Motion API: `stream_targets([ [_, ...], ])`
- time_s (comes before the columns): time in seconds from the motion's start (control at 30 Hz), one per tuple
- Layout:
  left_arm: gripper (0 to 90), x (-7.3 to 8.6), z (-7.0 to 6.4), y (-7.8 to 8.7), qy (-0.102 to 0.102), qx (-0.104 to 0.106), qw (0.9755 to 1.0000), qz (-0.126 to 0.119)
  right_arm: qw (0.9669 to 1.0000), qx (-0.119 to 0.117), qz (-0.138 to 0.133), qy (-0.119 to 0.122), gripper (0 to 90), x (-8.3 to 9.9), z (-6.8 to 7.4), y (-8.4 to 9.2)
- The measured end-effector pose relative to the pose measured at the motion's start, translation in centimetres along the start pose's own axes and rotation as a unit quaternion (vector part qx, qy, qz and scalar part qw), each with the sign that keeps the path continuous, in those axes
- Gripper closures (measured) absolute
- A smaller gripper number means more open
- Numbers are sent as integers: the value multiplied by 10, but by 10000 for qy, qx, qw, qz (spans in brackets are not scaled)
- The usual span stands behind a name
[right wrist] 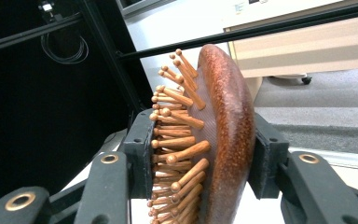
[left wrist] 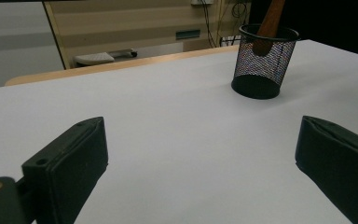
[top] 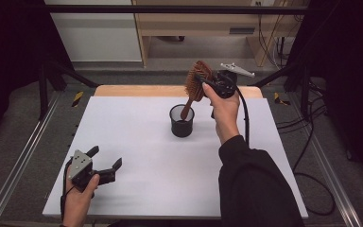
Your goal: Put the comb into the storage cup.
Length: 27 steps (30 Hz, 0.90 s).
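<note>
Over on the left, my left gripper [top: 105,164] is just parked low on the white table [top: 137,156] with its jaws spread wide and nothing in them, I'd guess so it's out of the way. Mid-table sits the black mesh cup [top: 182,121], and the wooden hairbrush [top: 194,84] has its handle tip down inside it. My right gripper [top: 213,81] is clamped on the brush head, one pad on the bristles and one on the back, probably so the handle hangs free to slot into the cup.
</note>
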<state>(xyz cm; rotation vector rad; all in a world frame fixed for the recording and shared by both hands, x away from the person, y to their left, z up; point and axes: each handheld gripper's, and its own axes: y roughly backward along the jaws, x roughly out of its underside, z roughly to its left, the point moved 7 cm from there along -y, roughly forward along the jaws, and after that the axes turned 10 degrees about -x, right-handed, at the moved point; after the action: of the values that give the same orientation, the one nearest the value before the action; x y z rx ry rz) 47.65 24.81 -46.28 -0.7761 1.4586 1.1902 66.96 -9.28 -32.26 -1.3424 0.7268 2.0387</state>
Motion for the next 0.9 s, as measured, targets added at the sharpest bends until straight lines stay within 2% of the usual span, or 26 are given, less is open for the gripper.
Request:
stream_targets([
  [0.67,27,1,-3,-1,-25,59,10000,30,9999,-51,96,40,514,7,3,-7],
  [0.9,27,1,-2,-1,-32,48,10000,33,9999,-78,124,-62,514,16,1,-10],
])
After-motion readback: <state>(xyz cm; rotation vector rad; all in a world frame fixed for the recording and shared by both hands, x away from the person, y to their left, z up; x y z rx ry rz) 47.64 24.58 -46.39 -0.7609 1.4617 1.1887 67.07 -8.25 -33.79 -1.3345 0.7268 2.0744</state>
